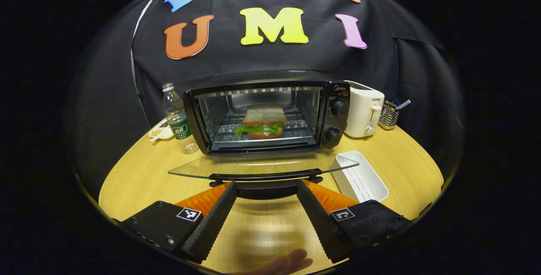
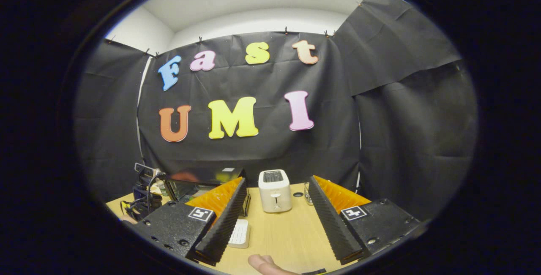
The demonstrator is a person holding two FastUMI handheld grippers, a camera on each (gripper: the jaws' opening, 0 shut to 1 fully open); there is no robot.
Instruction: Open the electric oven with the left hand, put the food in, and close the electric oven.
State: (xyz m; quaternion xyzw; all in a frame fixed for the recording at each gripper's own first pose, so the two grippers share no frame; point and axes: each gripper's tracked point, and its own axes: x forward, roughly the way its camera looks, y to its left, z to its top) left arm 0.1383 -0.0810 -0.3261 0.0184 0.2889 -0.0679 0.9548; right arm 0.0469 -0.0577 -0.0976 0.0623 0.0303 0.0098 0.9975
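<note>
Black electric oven (image 1: 270,116) at the middle of the round wooden worktop (image 1: 139,173), glass door (image 1: 262,167) dropped flat toward the camera. Nearest in the left gripper view: fingertips of a hand (image 1: 287,263) at the bottom edge, then the left gripper (image 1: 265,188), jaws spread wide and gripping nothing, tips either side of the door's dark handle (image 1: 265,177). Beyond the door, on the oven's wire rack, a sandwich (image 1: 264,121) of toast, green lettuce and a reddish filling. Right of the door, a white rectangular tray (image 1: 363,180). Right of the oven, a white toaster (image 1: 364,110), then a small wire basket (image 1: 389,115). Left of the oven, a clear plastic water bottle (image 1: 176,118) and a small white dish (image 1: 161,132).

In the right gripper view: right gripper (image 2: 277,220) above the worktop, jaws wide apart and empty, toaster straight ahead, oven to the left.
</note>
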